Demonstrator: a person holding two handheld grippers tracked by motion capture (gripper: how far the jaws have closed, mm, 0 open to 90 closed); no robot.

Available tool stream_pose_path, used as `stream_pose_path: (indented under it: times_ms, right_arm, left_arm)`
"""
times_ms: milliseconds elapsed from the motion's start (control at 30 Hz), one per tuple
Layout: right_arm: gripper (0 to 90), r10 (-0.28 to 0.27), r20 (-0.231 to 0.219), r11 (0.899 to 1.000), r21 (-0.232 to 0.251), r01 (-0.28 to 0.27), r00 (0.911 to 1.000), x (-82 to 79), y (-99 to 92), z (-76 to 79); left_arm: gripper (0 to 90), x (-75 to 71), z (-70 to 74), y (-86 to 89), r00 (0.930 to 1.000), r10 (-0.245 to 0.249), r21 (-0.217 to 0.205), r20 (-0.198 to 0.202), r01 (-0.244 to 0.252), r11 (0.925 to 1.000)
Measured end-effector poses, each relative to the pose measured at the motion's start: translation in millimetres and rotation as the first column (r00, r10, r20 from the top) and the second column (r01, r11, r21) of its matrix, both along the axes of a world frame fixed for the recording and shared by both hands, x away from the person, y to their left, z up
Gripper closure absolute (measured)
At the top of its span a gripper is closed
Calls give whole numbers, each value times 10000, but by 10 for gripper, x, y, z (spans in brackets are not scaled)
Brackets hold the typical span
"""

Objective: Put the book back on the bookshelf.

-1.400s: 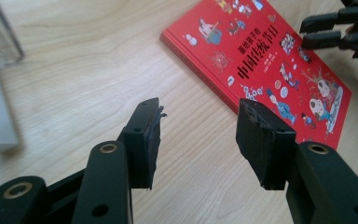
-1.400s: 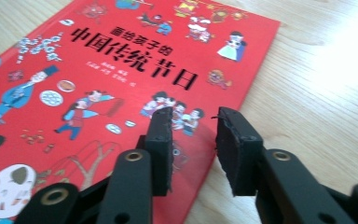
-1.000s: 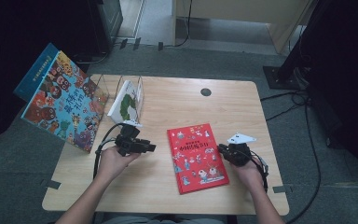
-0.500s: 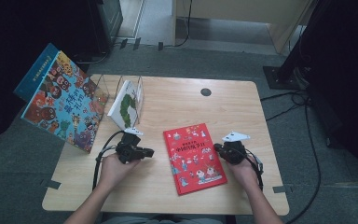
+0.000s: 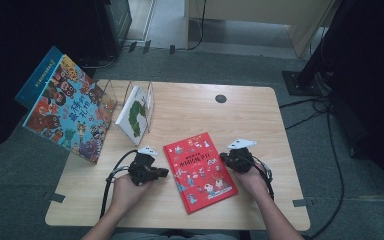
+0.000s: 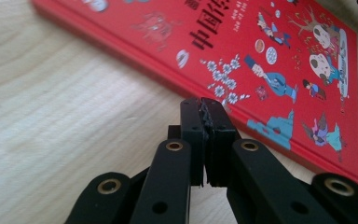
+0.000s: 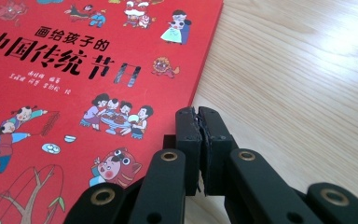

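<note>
Red picture book lies flat and closed on the near middle of the wooden table, cover up and slightly skewed, between the two hand-held grippers; going from the left of the high view, a large colourful book leans at the table's far left edge, overhanging it; just beside it stands a wire book rack with a white book with a green figure propped in it; nearer the person, the left gripper is held low at the red book's left edge, its jaws having just been closing and now pressed together with nothing between them; in the left gripper view those joined tips sit right at the book's edge, though whether they touch it I cannot tell; right of the book, the right gripper points at its right edge, jaws likewise pinched together and empty; in the right gripper view its tips hover over bare wood just beside the cover's edge; a small dark round grommet marks the table's far side.
</note>
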State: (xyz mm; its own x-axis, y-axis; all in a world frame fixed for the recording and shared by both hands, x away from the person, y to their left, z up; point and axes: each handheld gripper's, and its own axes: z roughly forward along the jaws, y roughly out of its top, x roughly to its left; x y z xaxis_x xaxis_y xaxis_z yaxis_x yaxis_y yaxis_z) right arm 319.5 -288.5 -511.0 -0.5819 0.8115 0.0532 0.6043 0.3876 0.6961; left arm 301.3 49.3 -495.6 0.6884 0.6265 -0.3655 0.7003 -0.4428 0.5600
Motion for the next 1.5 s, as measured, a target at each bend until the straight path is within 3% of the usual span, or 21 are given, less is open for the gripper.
stream_pose_path:
  times_ms: [167,500,633,767,867,1233,1367,1500]
  right_arm:
    - [875,285,-10,9996,4,-285,9996,39,103,-3]
    - [895,537,302,9985,-65,-535,9981,88,237,-19]
    - [873,501,295,9986,138,-505,9983,108,210,-18]
    - [888,441,469,9989,117,-447,9979,88,186,20]
    - [890,361,442,9992,171,-369,9984,71,163,45]
    - [890,61,466,9997,218,-71,9989,-10,7,98]
    - [890,-154,642,9994,319,134,9978,-89,-96,141]
    - [890,-403,529,9987,331,386,9978,-157,-197,127]
  left_arm:
    - [890,-68,-68,-33,9999,-137,202,-101,139,9997]
    - [891,-154,-80,35,9999,115,-39,-66,-115,9999]
    - [884,-180,-78,30,9998,177,-48,-84,-178,9998]
    - [885,-280,-47,22,10000,-22,-187,-68,21,9998]
    - [885,-325,-67,-30,9997,-242,-31,-44,241,9997]
    - [890,-241,-92,-137,10000,-24,-342,54,26,9994]
    - [889,-223,-93,-240,9995,-297,-346,55,299,9990]
    - [890,-188,-96,-337,9985,-535,-385,67,538,9978]
